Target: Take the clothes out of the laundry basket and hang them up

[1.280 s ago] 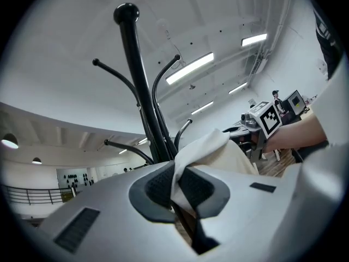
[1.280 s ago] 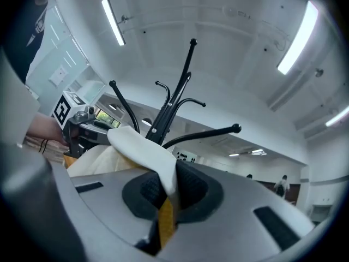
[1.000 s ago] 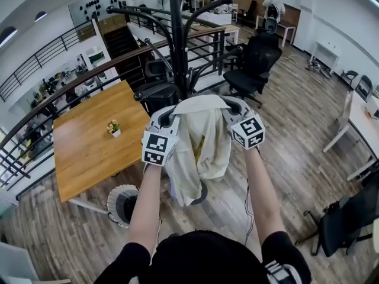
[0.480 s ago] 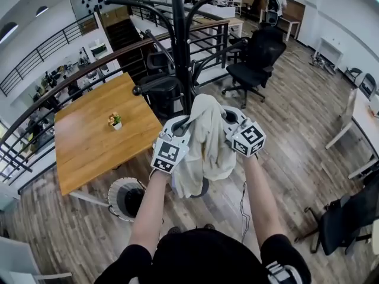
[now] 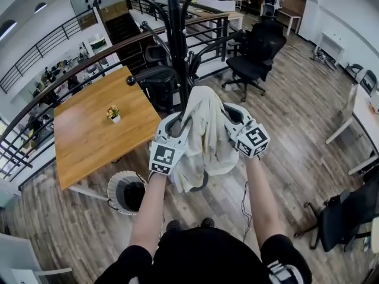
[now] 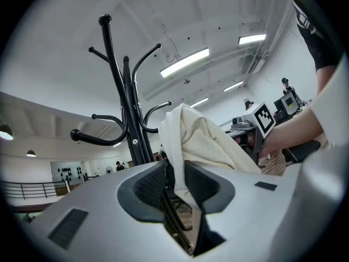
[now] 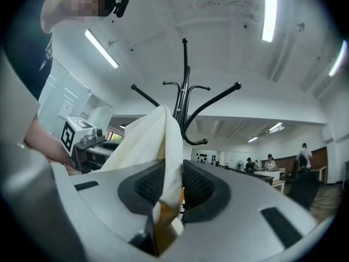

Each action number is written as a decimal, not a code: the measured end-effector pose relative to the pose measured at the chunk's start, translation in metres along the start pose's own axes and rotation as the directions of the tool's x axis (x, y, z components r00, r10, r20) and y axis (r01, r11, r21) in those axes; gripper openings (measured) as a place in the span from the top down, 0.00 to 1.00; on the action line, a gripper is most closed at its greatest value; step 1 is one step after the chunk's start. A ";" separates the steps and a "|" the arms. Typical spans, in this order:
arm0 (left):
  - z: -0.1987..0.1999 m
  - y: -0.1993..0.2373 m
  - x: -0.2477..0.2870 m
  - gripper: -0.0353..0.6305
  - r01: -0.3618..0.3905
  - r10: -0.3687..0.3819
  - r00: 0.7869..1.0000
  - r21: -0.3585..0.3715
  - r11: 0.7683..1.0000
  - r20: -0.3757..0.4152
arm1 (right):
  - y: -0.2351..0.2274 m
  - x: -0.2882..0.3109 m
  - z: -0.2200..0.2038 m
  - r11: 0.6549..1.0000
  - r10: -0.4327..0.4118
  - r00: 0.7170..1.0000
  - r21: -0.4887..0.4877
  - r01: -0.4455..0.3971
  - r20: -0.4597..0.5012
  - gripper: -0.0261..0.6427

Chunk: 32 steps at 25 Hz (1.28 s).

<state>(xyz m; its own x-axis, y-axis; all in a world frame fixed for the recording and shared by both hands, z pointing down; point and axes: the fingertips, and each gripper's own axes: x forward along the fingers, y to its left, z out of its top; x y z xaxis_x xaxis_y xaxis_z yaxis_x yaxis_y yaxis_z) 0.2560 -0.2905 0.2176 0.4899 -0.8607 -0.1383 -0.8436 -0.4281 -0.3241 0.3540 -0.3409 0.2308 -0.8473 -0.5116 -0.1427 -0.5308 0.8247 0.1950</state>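
— How are the two tongs found?

— The jaws of the left gripper (image 6: 175,168) have just been opening. A fold of the cream garment (image 5: 204,129) is seen between the pads, with a gap on one side, so nothing is pinched. The right gripper (image 7: 173,182) has likewise just been loosened, and another fold hangs slack between its parted jaws.

— And where is the garment placed?

— It is draped between both grippers, held up at chest height. Its top is bunched against the pole of the black coat stand (image 5: 176,52), close to a lower hook. Whether it is caught on that hook cannot be told.

— What is seen further out?

— The white laundry basket (image 5: 112,188) is set on the wood floor below the left forearm, just beside a wooden table (image 5: 89,135). A black office chair (image 5: 257,52) is parked beyond the stand.
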 end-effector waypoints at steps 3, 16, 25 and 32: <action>-0.003 -0.003 -0.007 0.77 -0.010 0.010 1.000 -0.036 0.999 0.014 | -0.002 -0.011 -0.007 1.000 -0.006 1.000 0.002 0.006 -0.010 0.82; -0.045 -0.025 -0.053 0.77 -0.069 0.061 0.995 -0.121 0.990 -0.073 | 0.004 -0.072 -0.082 0.995 -0.032 0.990 0.092 0.045 -0.138 0.82; -0.077 -0.043 -0.077 0.77 -0.034 0.018 0.988 -0.100 0.994 -0.154 | 0.033 -0.086 -0.112 0.988 -0.039 0.984 0.139 0.064 -0.174 0.82; -0.100 -0.052 -0.102 0.83 0.033 -0.054 0.980 -0.112 0.993 -0.194 | 0.064 -0.095 -0.114 0.988 -0.117 0.971 0.074 0.135 -0.209 0.91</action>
<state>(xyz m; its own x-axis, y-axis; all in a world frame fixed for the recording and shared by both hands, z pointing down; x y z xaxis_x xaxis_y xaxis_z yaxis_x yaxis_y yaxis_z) 0.2280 -0.2077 0.3427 0.4832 -0.8732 0.0632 -0.8463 -0.4844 -0.2216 0.3987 -0.2669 0.3675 -0.7644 -0.6435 0.0411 -0.6375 0.7637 0.1018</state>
